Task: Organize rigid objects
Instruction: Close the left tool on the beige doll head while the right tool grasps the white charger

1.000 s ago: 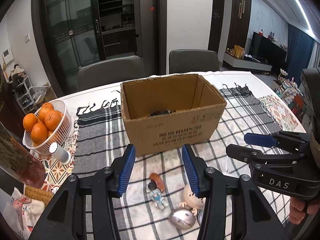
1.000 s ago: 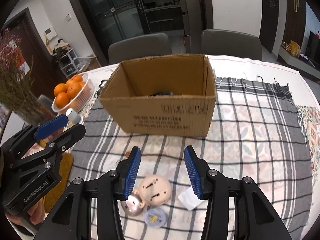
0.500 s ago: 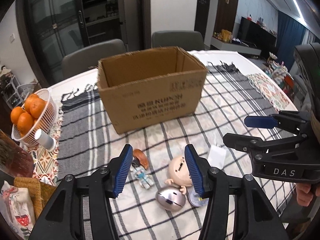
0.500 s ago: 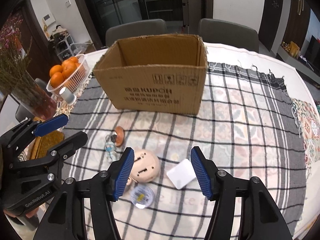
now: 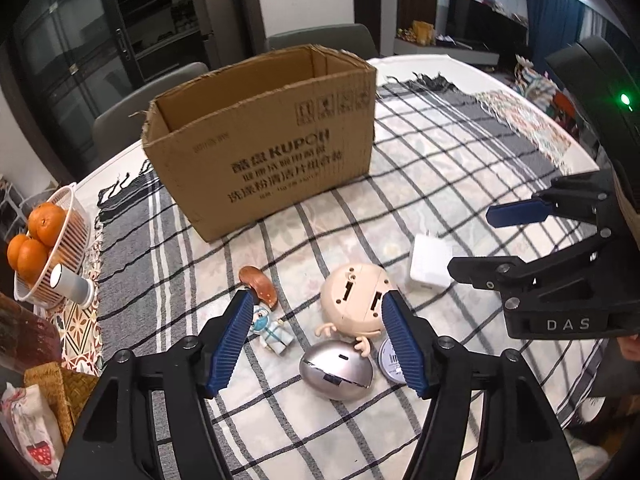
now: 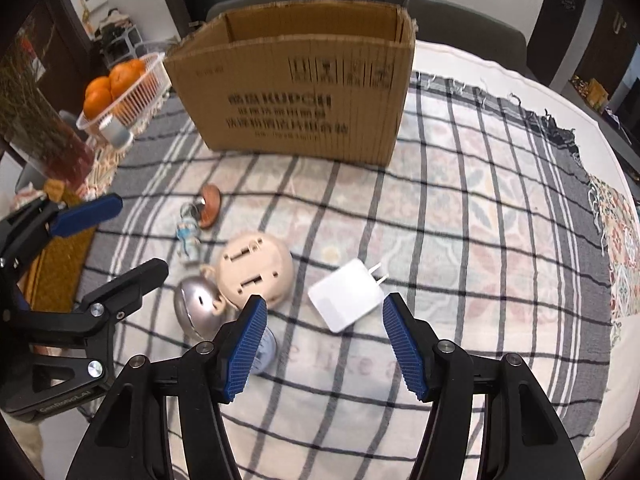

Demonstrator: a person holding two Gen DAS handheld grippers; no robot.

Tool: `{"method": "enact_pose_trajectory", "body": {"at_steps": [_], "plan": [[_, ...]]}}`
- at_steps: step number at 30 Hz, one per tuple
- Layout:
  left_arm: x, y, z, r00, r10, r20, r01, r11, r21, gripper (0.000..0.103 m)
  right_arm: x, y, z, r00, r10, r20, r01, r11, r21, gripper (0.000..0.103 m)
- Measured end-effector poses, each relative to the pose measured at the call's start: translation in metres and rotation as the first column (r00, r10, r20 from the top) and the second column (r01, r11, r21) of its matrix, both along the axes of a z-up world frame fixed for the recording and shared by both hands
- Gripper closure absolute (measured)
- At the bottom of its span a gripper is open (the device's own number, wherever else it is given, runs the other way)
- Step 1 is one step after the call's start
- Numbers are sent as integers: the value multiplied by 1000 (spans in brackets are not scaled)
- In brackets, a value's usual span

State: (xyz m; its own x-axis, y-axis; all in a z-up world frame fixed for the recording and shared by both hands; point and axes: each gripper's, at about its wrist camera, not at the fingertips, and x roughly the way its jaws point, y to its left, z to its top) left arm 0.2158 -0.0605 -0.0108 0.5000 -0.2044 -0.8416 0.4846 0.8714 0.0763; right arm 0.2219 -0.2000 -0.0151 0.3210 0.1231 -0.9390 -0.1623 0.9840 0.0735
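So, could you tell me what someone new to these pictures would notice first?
Probably the big open cardboard box standing at the far side of the checked cloth. In front of it lies a cluster of small things: a beige doll head, a silver dome touching it, and a white charger apart to the right. Both the left gripper and right gripper hover open above them.

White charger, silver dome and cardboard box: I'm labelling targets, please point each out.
white charger (image 6: 347, 300), right wrist view, flat top face.
silver dome (image 5: 335, 373), left wrist view, curved shell.
cardboard box (image 5: 276, 160), left wrist view, printed front wall.
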Motion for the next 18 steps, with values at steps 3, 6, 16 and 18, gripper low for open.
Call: {"method": "enact_pose_trajectory", "body": {"at_steps": [3,6,16,18], "plan": [[-2,-5,-7,999,-33,-9,33,999,26,35,-1,-2,-9,1000,13,-27,-14,1000,-12,41],[-3,-12,-15,997,-70,-25,71,996,50,35,-2,-3,-17,998,30,-46,-32,999,-30,41],[2,-28,-40,984,-151,-90,159,983,95,34,1,0,-41,987,127,-97,-133,990,-55,41],[4,-30,-45,981,-163,-102,173,980,103,34,3,-1,-47,985,133,-108,-138,990,-42,41]]}}
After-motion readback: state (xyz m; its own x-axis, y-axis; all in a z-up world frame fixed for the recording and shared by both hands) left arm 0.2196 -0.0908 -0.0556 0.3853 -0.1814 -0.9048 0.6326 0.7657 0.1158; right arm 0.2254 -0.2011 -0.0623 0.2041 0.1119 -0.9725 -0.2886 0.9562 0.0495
